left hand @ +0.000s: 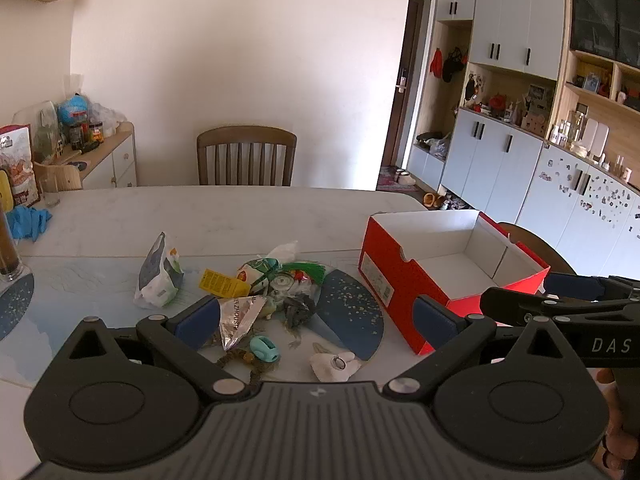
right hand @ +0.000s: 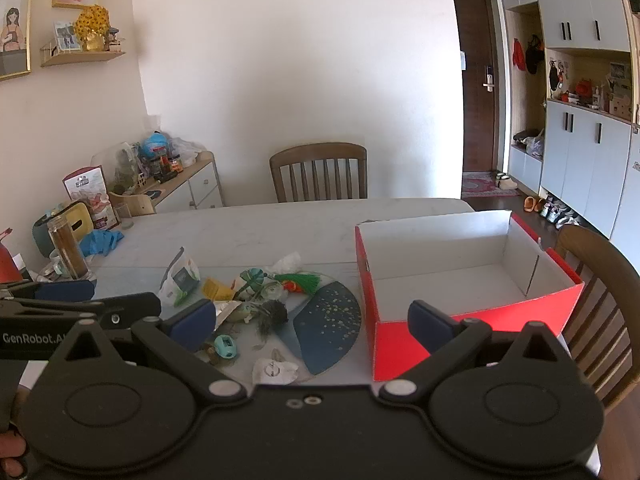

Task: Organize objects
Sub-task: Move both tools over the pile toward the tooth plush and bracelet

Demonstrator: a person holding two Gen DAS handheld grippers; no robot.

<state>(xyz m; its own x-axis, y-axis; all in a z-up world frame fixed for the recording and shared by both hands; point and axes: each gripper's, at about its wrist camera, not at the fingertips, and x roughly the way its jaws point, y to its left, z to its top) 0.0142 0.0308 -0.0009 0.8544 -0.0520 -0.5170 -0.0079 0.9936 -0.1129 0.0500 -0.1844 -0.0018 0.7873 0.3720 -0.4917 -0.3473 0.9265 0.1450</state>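
Left gripper [left hand: 316, 316] and right gripper [right hand: 312, 320]: fingers spread wide, holding nothing, above desk [left hand: 240, 208]. Clutter pile [left hand: 264, 292] mid-desk, red box [right hand: 460, 276] beside it, empty. Advice: pick outlying teal toy [right hand: 226, 346] first, one item per grab, lower gently into box.

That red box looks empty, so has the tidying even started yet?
Nothing looks done: the red box holds nothing. Nothing is in hand either; the left hand-held gripper and right hand-held gripper are both open. The whole pile of small things on the table is left.
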